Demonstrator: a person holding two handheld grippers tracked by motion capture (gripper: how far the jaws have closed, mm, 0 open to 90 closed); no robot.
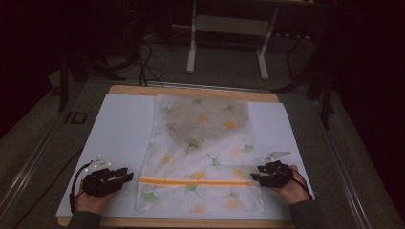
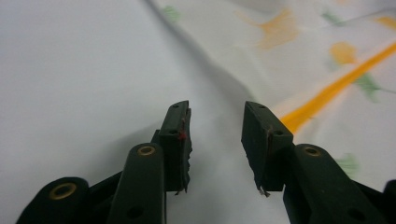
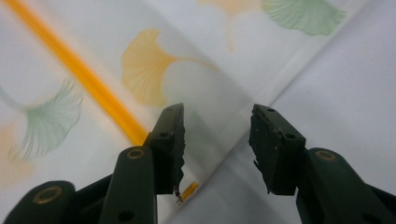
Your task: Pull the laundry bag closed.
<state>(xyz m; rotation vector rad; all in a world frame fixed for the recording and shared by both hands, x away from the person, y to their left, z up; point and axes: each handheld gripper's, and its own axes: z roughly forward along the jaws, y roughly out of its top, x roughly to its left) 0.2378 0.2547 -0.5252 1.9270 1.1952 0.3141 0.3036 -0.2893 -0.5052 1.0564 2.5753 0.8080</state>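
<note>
Cloth, a thin white sheet printed with green and yellow ginkgo leaves and crossed by an orange stripe (image 1: 200,152), lies flat on the white-covered table (image 1: 119,124). The left gripper (image 1: 128,175) sits just beside its left edge, jaws apart with nothing between them. The right gripper (image 1: 255,175) sits at the stripe's right end, jaws likewise spread over the cloth's edge without pinching it.

The right gripper (image 3: 217,149) rises from the bottom of the frame, jaws apart, nothing between the pads. Behind it lies a white cloth (image 3: 196,84) printed with fan-shaped leaves: an orange leaf (image 3: 144,70) at centre left, a green leaf (image 3: 303,16) at the upper right, a pale green leaf (image 3: 46,121) at the left. An orange stripe (image 3: 79,70) runs from the upper left down behind the left-hand jaw. The cloth's edge crosses diagonally to the upper right; beyond it is a plain white surface (image 3: 345,98).
</note>
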